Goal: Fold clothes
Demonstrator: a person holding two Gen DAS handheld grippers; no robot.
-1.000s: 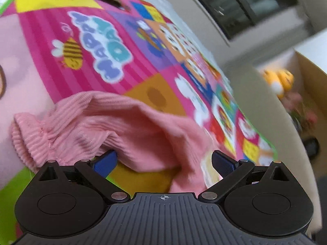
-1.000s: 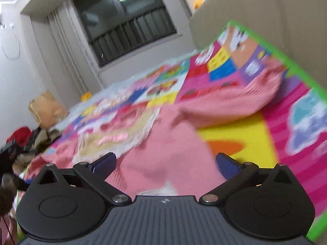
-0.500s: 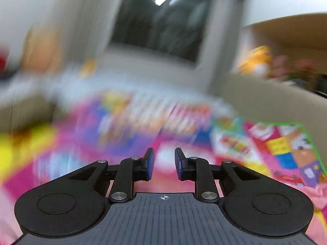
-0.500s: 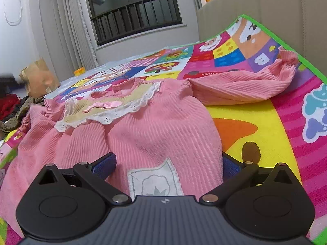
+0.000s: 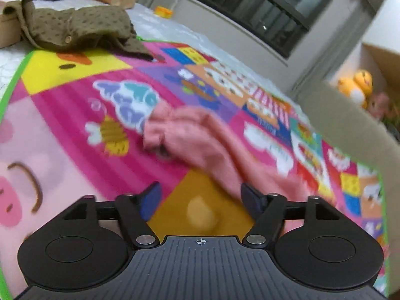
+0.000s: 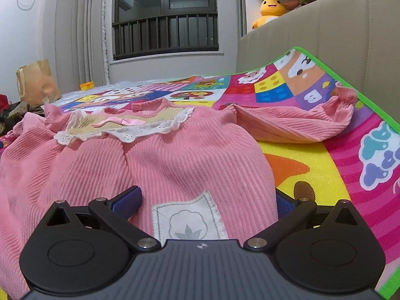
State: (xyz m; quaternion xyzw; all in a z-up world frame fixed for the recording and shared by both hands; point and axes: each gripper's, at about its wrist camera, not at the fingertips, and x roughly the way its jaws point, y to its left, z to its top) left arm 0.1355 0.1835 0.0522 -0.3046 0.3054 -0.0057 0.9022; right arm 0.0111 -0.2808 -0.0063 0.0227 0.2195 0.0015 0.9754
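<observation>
A pink ribbed child's top [image 6: 175,155] lies front up on the colourful play mat [image 6: 312,170], with a lace collar and bow [image 6: 130,125] and a white patch near the hem. One sleeve [image 6: 300,125] stretches right toward the mat's green edge. My right gripper [image 6: 207,200] is open, its fingers either side of the hem. In the left wrist view the other pink sleeve [image 5: 195,140] lies on the mat [image 5: 62,130], its cuff pointing away. My left gripper [image 5: 200,197] is open just above the sleeve's near part.
An olive-brown garment [image 5: 75,30] lies at the mat's far corner. A beige sofa side [image 6: 325,32] rises along the mat's right edge, with a yellow plush duck [image 6: 270,7] above. A brown paper bag [image 6: 37,82] stands at the far left.
My left gripper swung up shut half a second ago, then came back down over the sleeve and opened. The sleeve now lies stretched out. My right gripper moved closer to the hem.
</observation>
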